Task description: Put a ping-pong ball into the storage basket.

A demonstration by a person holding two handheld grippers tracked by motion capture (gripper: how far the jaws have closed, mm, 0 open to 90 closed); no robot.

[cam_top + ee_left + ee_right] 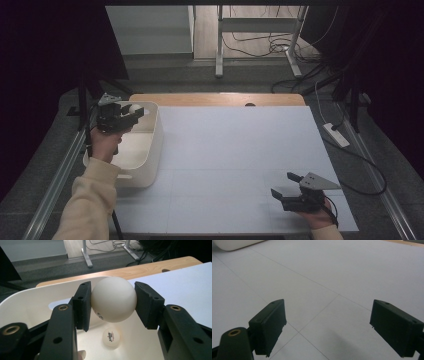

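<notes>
One ball [113, 299] pinched in my left fingers [82, 305], held over the bin [150, 150] for dropping beside a second ball [111, 338] | right fingers [270, 325] spread, idle above bench [240, 150].

We see a wooden worktop [220, 99] under white sheeting, grey carpet floor [200, 75] beyond, metal desk legs [219, 45], tangled cables [270, 45], a white power strip [336, 135], dark curtains [50, 50] either side.

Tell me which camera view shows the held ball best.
The left gripper view: the ball is large, clamped between the left gripper's pads. The high view shows it small, above the bin.
</notes>
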